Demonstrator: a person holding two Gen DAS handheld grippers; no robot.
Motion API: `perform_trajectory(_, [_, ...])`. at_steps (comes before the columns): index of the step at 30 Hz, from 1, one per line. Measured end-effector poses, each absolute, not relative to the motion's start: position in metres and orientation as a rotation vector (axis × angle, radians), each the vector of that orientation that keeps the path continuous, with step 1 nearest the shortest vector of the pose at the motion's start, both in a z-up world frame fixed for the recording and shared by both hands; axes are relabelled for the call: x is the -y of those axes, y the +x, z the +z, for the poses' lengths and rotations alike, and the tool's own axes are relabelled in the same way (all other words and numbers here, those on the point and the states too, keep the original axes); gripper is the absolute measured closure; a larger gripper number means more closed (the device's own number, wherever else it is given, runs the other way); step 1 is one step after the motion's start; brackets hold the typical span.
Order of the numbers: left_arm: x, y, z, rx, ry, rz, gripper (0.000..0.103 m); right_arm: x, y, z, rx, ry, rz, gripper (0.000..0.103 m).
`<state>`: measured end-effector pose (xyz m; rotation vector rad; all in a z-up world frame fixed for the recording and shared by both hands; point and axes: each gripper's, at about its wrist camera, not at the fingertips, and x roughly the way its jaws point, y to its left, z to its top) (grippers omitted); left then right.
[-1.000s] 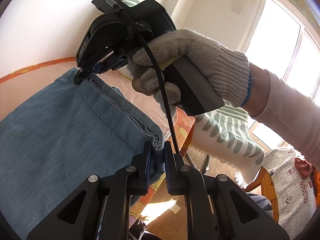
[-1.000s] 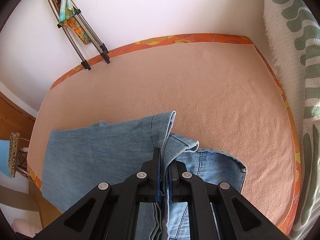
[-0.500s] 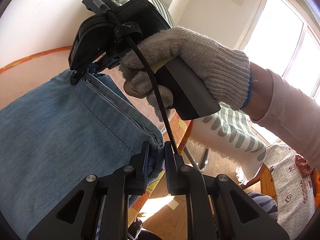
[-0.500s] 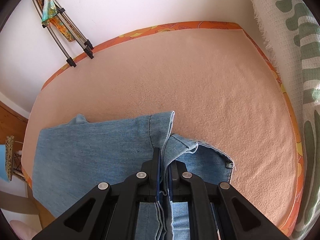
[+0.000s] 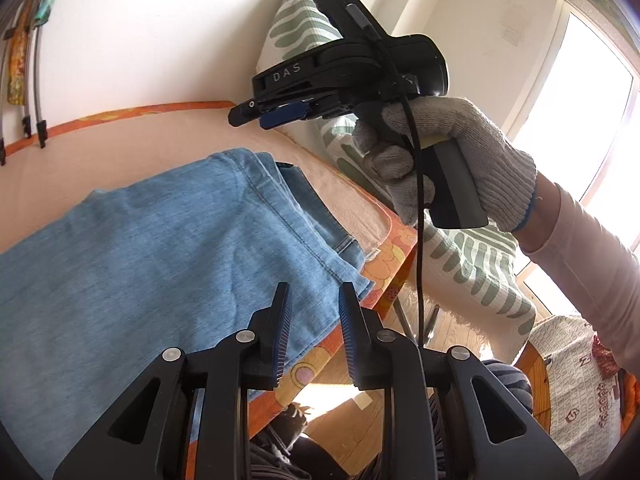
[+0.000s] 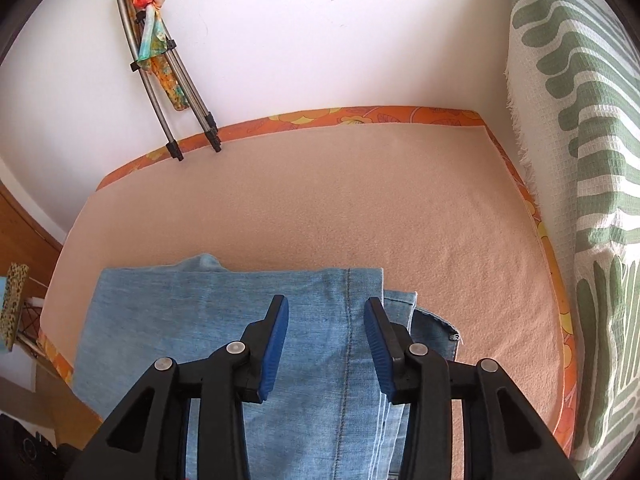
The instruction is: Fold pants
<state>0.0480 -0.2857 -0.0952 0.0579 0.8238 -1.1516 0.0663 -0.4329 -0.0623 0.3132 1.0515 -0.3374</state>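
2 grippers have just been opening, nothing between the jaws: the folded pants (image 6: 224,320) lie flat under the right gripper (image 6: 326,340), long axis left-right, left gripper (image 5: 312,336) at their lower-right edge.

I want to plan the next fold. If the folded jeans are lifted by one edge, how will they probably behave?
The jeans are probably floppy: the denim lies flat in soft layers on the peach mat, so a lifted edge would likely sag. The stacked layers at the right edge may slide apart or unfold. Thick seams suggest some weight, so the ribbed blue fingers of the right gripper should hold them.
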Motion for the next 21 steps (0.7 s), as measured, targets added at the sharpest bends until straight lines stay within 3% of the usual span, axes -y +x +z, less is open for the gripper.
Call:
perform_trajectory(9, [0.153, 0.080, -0.105, -0.793, -0.010, -0.818, 0.078, 0.332, 0.110, -0.060, -1.007, 0.282, -0.113, 0.061])
perform_trajectory(16, [0.082, 0.098, -0.134, -0.798, -0.064, -0.614, 0.079, 0.247, 0.159, -0.092, -1.033, 0.237, 0.074, 0.061])
perform_trajectory(21, [0.063, 0.105, -0.158, -0.822, -0.053, -0.565, 0.083, 0.195, 0.199, -0.131, -1.108, 0.204, 0.139, 0.070])
